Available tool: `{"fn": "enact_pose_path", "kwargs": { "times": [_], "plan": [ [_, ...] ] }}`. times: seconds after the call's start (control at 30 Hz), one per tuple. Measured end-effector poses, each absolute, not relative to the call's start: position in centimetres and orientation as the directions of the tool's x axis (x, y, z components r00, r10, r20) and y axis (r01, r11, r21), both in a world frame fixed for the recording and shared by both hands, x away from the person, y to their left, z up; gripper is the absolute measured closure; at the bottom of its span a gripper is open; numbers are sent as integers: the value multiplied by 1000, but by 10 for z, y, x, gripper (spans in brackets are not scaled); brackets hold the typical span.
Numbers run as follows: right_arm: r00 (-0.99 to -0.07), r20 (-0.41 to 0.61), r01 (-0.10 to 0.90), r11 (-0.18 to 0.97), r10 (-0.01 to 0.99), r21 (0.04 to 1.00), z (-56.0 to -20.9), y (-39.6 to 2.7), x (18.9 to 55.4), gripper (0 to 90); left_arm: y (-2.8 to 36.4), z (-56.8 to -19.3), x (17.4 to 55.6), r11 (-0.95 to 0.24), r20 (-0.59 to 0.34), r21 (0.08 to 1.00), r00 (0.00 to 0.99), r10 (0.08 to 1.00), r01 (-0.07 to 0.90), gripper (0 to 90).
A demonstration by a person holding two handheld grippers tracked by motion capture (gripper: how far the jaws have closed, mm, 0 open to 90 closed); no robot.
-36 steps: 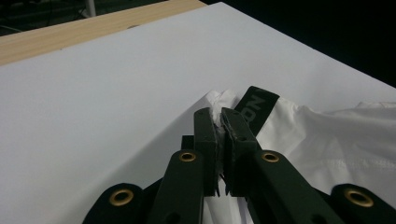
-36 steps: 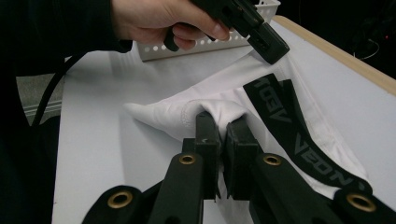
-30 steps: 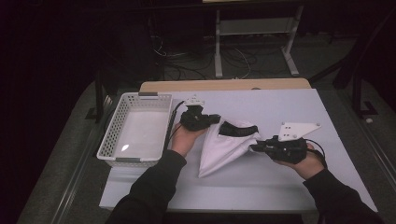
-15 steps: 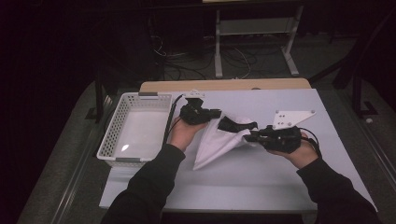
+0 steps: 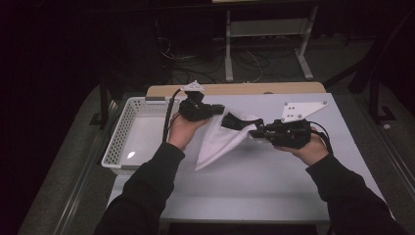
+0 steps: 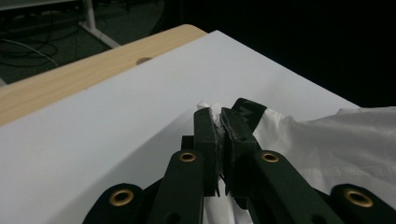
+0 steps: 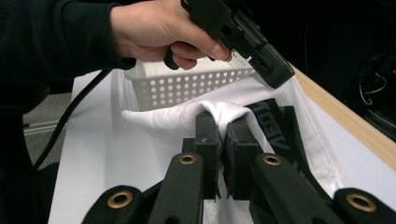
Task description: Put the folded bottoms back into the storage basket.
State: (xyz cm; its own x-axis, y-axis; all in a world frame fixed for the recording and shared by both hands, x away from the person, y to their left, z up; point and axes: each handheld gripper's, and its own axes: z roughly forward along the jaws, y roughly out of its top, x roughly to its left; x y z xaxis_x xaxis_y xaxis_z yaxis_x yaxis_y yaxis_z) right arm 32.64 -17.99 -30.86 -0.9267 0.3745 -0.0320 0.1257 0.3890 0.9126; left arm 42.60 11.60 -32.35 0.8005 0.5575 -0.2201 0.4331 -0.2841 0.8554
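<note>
A white garment (image 5: 220, 142) with a black waistband (image 5: 234, 121) hangs between both grippers above the white table (image 5: 259, 181). My left gripper (image 5: 219, 108) is shut on its left top corner; white cloth (image 6: 215, 113) is pinched between the jaws, and the garment (image 6: 336, 135) spreads to the right. My right gripper (image 5: 255, 132) is shut on the other end of the waistband, with white fabric (image 7: 219, 112) bunched over its jaws and the black band (image 7: 275, 126) beside them. The left gripper (image 7: 275, 72) also appears there, holding the garment's far corner.
A white perforated basket (image 5: 113, 147) stands on the table's left side, its wall (image 7: 187, 86) just behind the cloth. A bare wooden strip (image 5: 235, 89) runs along the table's far edge. Dark floor with cables and a metal frame (image 5: 264, 44) lies beyond.
Both hands have lifted, raising the garment's top edge off the table so it hangs in a point. The right gripper has moved left, closer to the left one.
</note>
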Motion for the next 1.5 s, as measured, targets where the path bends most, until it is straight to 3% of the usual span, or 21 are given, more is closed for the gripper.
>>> {"fn": "enact_pose_path", "kwargs": {
  "times": [0.87, 1.5],
  "plan": [
    [-935, -37, 97, 355, 353, 930, -272, -119, 366, 848, 204, -276, 456, -208, -195, 892, 757, 623, 401, 853],
    [-948, -23, 98, 361, 316, 928, -270, -50, 391, 848, 277, -275, 467, -195, -163, 896, 703, 693, 400, 853]
  ]
}}
